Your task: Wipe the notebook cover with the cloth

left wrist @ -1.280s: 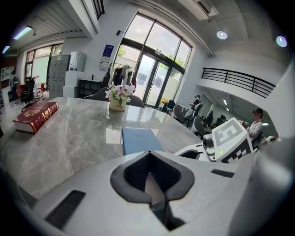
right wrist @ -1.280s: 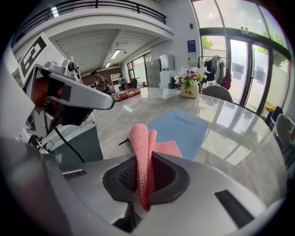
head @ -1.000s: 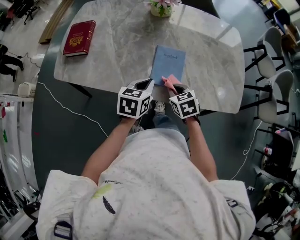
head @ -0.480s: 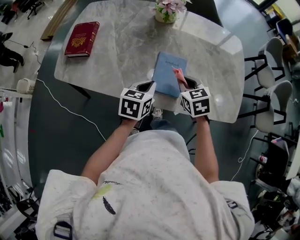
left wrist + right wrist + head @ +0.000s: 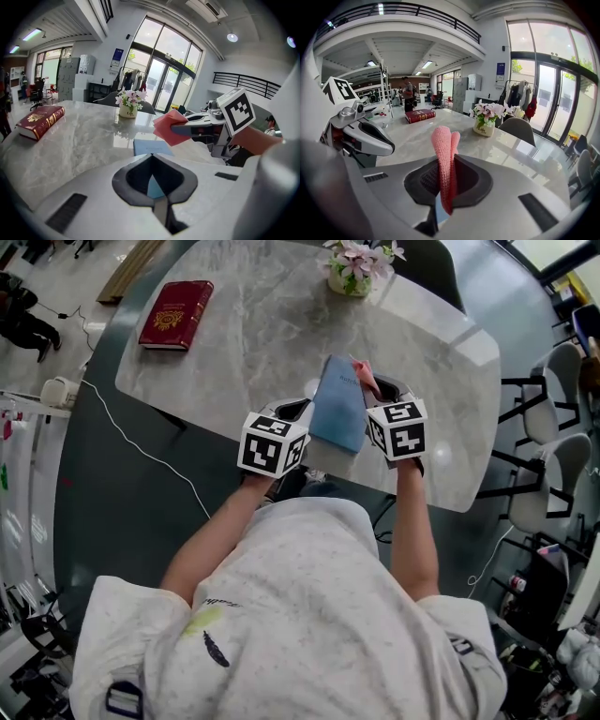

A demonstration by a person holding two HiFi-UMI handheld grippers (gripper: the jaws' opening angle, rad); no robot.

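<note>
wide bare marble on the table [image 5: 253, 343] lies open between the red book [image 5: 176, 314] at the far left corner and the flower pot [image 5: 352, 276] at the far edge, while the blue notebook [image 5: 337, 409] fills the narrow gap between the left gripper [image 5: 296, 411] and the right gripper [image 5: 377, 385] near the front edge.

"Life" on the white flower pot [image 5: 483, 127]

Grey marble table [image 5: 253, 324] in front of me: red book [image 5: 176, 315] at ten o'clock, flower pot [image 5: 354, 277] at twelve, blue notebook [image 5: 339, 404] at six.
</note>
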